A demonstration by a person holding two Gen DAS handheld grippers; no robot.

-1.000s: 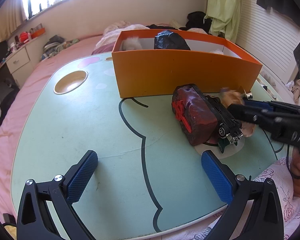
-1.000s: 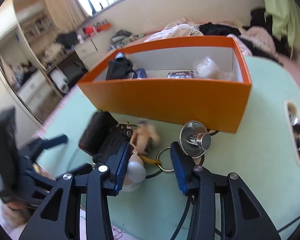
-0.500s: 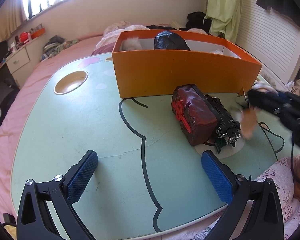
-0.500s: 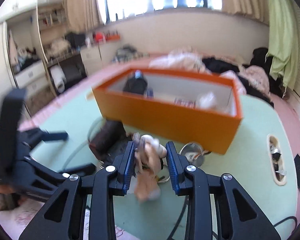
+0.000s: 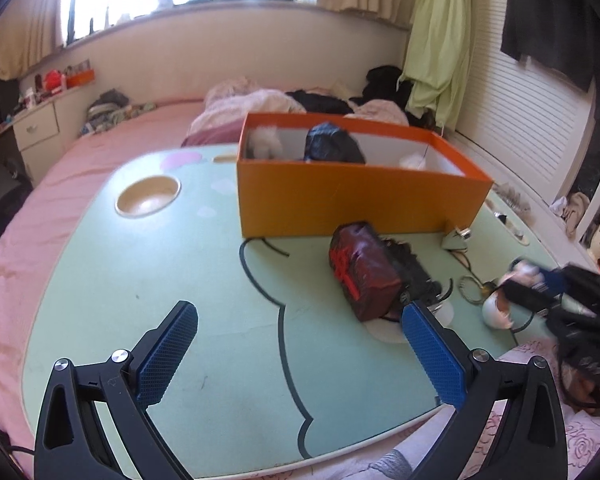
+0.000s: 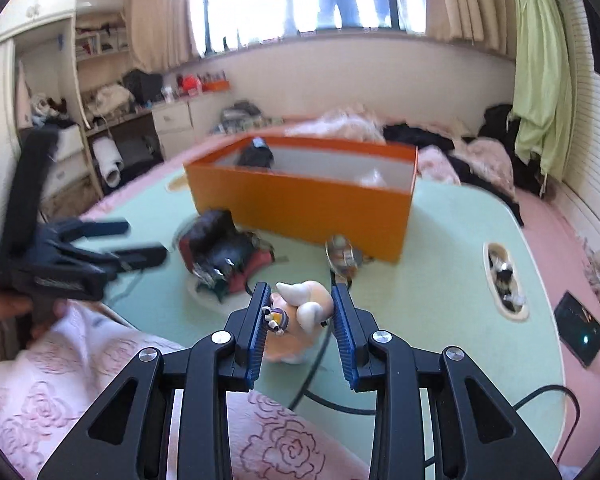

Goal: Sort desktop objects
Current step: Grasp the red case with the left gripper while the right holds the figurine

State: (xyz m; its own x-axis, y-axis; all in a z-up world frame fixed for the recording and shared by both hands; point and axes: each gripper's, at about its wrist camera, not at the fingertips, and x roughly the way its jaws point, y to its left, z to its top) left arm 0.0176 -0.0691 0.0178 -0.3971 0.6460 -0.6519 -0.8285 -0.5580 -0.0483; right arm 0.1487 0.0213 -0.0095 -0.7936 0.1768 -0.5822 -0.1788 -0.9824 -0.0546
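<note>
two grippers, one toy held

right gripper (image 6: 300, 312) is clenched on a small figure (image 6: 300, 320), pinched between its blue pads above the table (image 6: 440, 280). left gripper (image 5: 300, 336) is spread wide, nothing between its fingers; the orange box (image 5: 360, 200) sits beyond them.

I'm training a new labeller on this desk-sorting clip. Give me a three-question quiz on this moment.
1. True or false: the right claw is shut on the small figurine.
2. Which describes the left claw? A) shut on the red pouch B) open with nothing between its pads C) inside the box
3. Fill in: the orange box stands on the ____ table.

Key:
1. True
2. B; the red pouch lies on the table beyond the claw
3. green
</note>
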